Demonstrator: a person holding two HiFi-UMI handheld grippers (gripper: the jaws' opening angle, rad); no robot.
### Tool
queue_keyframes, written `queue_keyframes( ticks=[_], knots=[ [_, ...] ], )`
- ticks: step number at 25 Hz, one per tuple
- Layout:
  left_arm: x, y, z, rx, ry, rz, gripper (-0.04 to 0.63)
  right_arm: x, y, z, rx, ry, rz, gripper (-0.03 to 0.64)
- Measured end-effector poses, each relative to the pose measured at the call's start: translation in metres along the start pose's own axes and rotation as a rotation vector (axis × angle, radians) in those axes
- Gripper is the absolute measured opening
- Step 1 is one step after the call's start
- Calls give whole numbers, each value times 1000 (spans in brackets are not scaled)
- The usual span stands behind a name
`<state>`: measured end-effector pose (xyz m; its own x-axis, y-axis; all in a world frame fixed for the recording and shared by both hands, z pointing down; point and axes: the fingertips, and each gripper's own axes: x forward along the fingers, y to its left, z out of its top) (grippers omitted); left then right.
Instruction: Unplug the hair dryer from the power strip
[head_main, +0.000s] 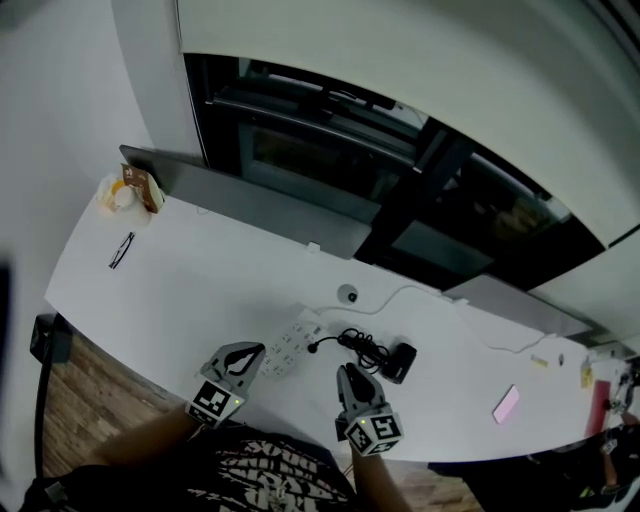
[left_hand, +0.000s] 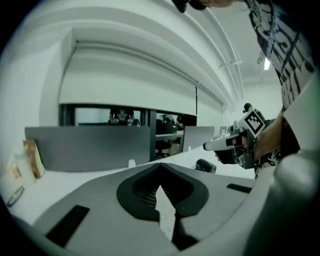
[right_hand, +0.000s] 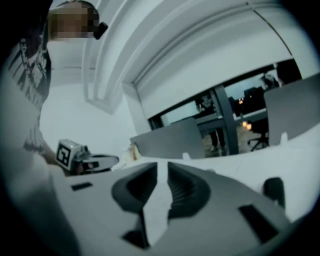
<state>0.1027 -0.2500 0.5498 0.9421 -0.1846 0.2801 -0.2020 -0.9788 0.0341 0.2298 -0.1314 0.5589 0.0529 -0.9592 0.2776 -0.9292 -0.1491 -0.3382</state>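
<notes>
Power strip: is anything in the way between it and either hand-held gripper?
Nothing visible. In the head view the left hand-held gripper is right beside the power strip. The right hand-held gripper has only the hair dryer's coiled cord just ahead of it.

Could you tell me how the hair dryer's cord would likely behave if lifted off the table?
The cord lies in loose, tangled loops, so it will probably flop and sag rather than hold shape. It looks thin, so likely light, though the dryer at its end may drag along.
</notes>
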Motion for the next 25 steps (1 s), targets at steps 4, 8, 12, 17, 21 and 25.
queue_keyframes(
  ticks=[4,8,12,17,21,25],
  knots=[
    [-33,6,91,-36,-177,90,26,-21,19,61,-163,-111,-54,48],
    [-41,6,145,-51,-255,85,26,-25,42,102,-226,-188,-68,37],
    [-41,3,156,-38,-281,79,26,-31,63,123,-275,-237,-88,37],
    [-48,-6,156,-62,-317,35,26,-45,76,123,-315,-225,-120,37],
    [-46,-19,151,-95,-312,-2,26,-58,81,122,-321,-236,-149,37],
    [-41,-44,156,-61,-331,-3,26,-80,72,120,-331,-241,-146,34]
  ],
)
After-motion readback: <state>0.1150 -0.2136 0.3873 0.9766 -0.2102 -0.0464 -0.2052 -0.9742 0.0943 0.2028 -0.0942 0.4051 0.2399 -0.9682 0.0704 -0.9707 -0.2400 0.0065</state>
